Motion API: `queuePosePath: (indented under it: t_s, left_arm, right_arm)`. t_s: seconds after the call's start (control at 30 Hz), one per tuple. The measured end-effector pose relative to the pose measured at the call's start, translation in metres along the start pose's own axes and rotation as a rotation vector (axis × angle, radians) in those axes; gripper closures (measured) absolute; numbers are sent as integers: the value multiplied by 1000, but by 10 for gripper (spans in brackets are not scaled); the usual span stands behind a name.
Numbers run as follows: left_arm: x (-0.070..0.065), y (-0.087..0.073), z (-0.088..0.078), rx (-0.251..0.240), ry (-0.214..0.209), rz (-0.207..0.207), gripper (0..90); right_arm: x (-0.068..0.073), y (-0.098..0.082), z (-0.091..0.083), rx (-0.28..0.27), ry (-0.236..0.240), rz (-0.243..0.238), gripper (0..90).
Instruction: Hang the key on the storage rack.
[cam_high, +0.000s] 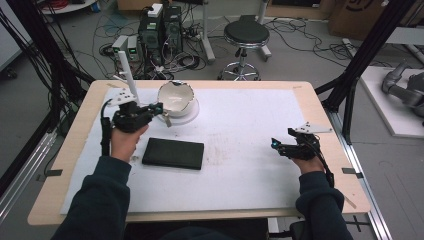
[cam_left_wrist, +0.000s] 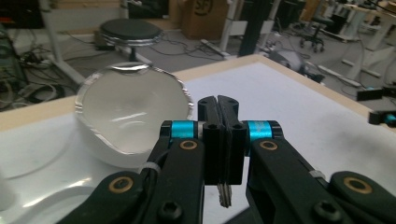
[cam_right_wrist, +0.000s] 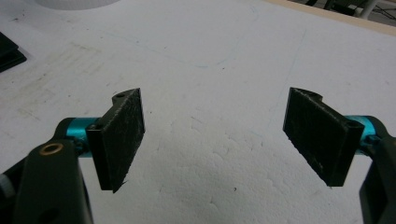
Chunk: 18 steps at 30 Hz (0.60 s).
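A white bowl (cam_high: 175, 96) lies tilted on its side on a white plate (cam_high: 189, 118) at the back left of the white mat; it looms close in the left gripper view (cam_left_wrist: 130, 109). My left gripper (cam_high: 159, 108) sits just left of the bowl with its jaws pressed together (cam_left_wrist: 218, 105) on a thin metal piece (cam_left_wrist: 224, 195) that hangs below them (cam_high: 167, 120); what it is I cannot tell. My right gripper (cam_high: 274, 144) rests low over the mat at the right, open (cam_right_wrist: 212, 135), with nothing between its pads (cam_right_wrist: 122, 135).
A flat black rectangular slab (cam_high: 173, 153) lies on the mat in front of the left hand. A white upright stick (cam_high: 125, 70) stands behind the left gripper. Beyond the table are a black stool (cam_high: 245, 35), computer boxes and cables on the floor.
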<state>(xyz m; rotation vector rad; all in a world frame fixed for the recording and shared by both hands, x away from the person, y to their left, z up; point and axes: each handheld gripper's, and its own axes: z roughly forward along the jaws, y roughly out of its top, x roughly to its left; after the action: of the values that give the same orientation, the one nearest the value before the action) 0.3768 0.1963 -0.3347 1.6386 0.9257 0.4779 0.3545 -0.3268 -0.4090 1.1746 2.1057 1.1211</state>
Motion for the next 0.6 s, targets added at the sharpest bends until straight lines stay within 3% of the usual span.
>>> queuePosePath:
  t_s: [0.3,0.6]
  left_arm:
    - [43,30,-30,-46,103,-5,885]
    - [79,62,-40,-64,177,-3,885]
  right_arm:
    - [-1,0,1,-2,4,13,208]
    - [-1,1,1,-2,3,14,208]
